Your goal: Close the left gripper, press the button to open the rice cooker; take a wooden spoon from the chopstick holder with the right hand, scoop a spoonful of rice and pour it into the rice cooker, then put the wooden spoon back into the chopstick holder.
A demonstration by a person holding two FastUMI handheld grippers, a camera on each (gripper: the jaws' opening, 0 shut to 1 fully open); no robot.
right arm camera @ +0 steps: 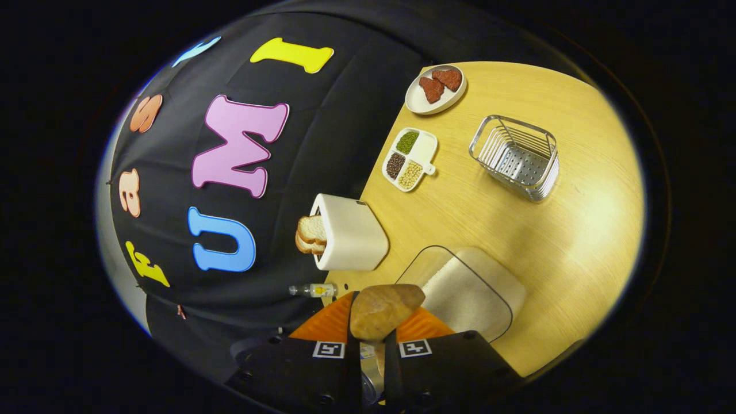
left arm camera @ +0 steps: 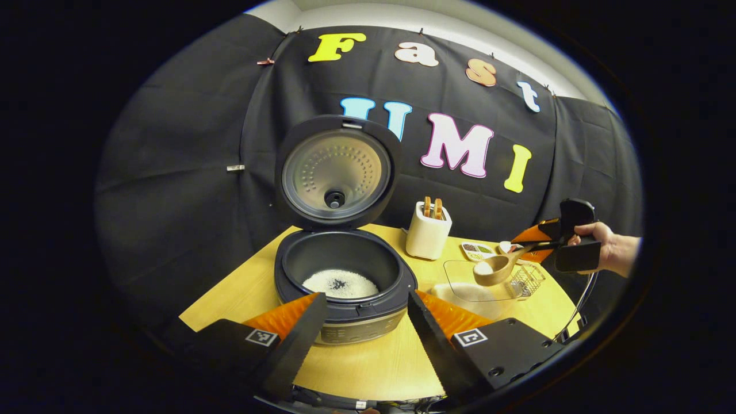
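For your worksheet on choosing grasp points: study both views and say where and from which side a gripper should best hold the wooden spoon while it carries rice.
Probably the handle's far end, as the right gripper does now. The wooden spoon lies roughly level with rice in its bowl, so pinching the slim handle across its width from behind keeps the bowl upright and the fingers clear of the rice.

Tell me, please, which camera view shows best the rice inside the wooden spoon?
The left gripper view: there the wooden spoon is seen from the side and above, with white rice in its bowl, held by the right gripper over the clear container. In the right gripper view, the spoon shows its wooden end close to the camera, and no rice is visible.
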